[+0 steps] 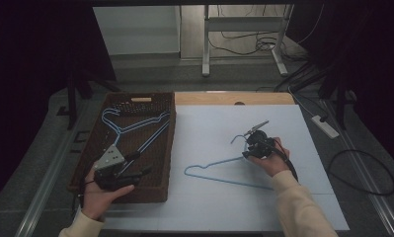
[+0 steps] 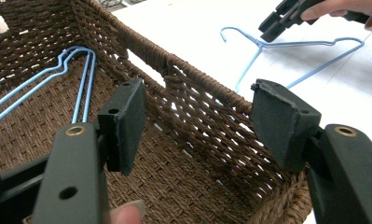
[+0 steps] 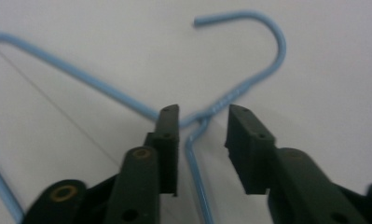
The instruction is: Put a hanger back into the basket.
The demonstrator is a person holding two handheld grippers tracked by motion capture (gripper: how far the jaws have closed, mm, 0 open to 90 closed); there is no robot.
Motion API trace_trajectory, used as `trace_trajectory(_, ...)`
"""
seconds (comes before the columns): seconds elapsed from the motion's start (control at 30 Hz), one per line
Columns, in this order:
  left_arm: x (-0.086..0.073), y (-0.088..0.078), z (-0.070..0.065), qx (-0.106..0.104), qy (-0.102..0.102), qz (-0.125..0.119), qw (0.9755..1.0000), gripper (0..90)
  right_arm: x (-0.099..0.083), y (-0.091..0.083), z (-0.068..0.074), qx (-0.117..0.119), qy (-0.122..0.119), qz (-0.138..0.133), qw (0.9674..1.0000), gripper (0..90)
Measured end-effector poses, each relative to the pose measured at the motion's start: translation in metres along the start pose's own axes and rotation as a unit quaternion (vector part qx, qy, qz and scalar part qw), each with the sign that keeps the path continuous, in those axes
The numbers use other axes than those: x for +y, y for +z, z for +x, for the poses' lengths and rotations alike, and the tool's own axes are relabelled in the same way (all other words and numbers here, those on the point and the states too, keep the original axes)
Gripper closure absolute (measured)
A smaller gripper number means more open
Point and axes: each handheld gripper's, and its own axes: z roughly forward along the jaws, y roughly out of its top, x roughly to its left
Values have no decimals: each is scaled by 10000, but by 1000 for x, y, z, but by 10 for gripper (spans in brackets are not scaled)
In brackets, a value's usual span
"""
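Fingers straddle hanger neck, untouching.

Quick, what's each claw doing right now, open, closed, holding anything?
Left claw: open, holding nothing, poised over the wicker basket.
Right claw: open, jaws either side of the blue hanger's neck on the table, not gripping it.

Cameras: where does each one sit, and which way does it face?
High view: above the person's side, facing forward and down on the table; forearms, both grippers.
Left gripper view: rides the left gripper, looking into the basket.
Right gripper view: rides the right gripper, over the hanger.
All share that hanger.
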Motion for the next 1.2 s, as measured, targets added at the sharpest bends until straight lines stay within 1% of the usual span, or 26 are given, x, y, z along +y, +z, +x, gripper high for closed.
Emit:
trace_trajectory(0.07, 0, 0, 0, -4, -3, 6, 10000, 365, -3, -1, -2, 60, -71, 108, 9999, 595)
trace_trajectory(0.17, 0, 0, 0, 4, 2, 0, 10000, 365, -4, 0, -3, 140, -232, 369, 9989, 560)
trace_trajectory(0.3, 0, 0, -1, 6, 6, -13, 10000, 365, -2, 5, -3, 245, -338, 585, 9974, 565)
trace_trajectory(0.37, 0, 0, -1, 8, 9, -9, 10000, 365, 0, 8, -3, 223, -397, 699, 9965, 586)
trace_trajectory(0.4, 0, 0, -1, 6, 3, -13, 10000, 365, 1, 9, -3, 202, -406, 724, 9963, 597)
trace_trajectory(0.47, 0, 0, 0, 4, 4, -13, 10000, 365, 3, 10, -3, 253, -388, 777, 9959, 622)
trace_trajectory(0.5, 0, 0, 0, 4, 4, -11, 10000, 365, 5, 11, -3, 295, -362, 838, 9954, 642)
trace_trajectory(0.6, 0, 0, 0, 4, 19, -4, 10000, 365, 9, 13, -6, 381, -240, 988, 9941, 666)
trace_trajectory(0.67, 0, 0, -1, 8, 28, -2, 10000, 365, 14, 14, -7, 412, -217, 1171, 9920, 697)
trace_trajectory(0.73, 0, -1, -1, 10, 34, -6, 10000, 365, 19, 16, -7, 429, -245, 1375, 9893, 753)
trace_trajectory(0.77, 0, -1, -1, 17, 33, -17, 10000, 365, 21, 17, -7, 436, -267, 1432, 9884, 773)
trace_trajectory(0.8, 0, -1, -1, 19, 31, -23, 10000, 365, 23, 17, -7, 439, -320, 1529, 9868, 795)
trace_trajectory(0.87, 0, -2, -1, 21, 25, -28, 10000, 365, 26, 19, -5, 432, -337, 1648, 9848, 839)
trace_trajectory(0.9, 0, -2, -1, 24, 27, -25, 10000, 366, 28, 19, -3, 413, -353, 1719, 9836, 850)
trace_trajectory(0.93, 0, -2, -1, 21, 27, -23, 10000, 366, 29, 20, -1, 361, -423, 1769, 9827, 853)
trace_trajectory(1.0, 0, -1, -1, 20, 29, -17, 10000, 365, 31, 20, 1, 290, -453, 1837, 9815, 855)
trace_trajectory(1.03, 0, -1, -1, 16, 30, -18, 10000, 365, 31, 20, 0, 285, -377, 1837, 9818, 856)
trace_trajectory(1.07, 0, -1, -1, 14, 31, -18, 10000, 366, 30, 19, -2, 319, -194, 1806, 9828, 858)
trace_trajectory(1.1, 0, -1, -1, 15, 36, -17, 10000, 365, 29, 19, -4, 365, -98, 1783, 9833, 858)
trace_trajectory(1.13, 0, -1, -1, 12, 39, -15, 10000, 366, 27, 17, -7, 473, 75, 1716, 9840, 859)
trace_trajectory(1.17, 0, -1, -1, 9, 39, -15, 10000, 365, 26, 14, -10, 618, 289, 1640, 9841, 861)
trace_trajectory(1.2, 0, 0, -1, 4, 37, -12, 10000, 366, 25, 11, -12, 671, 412, 1585, 9842, 862)
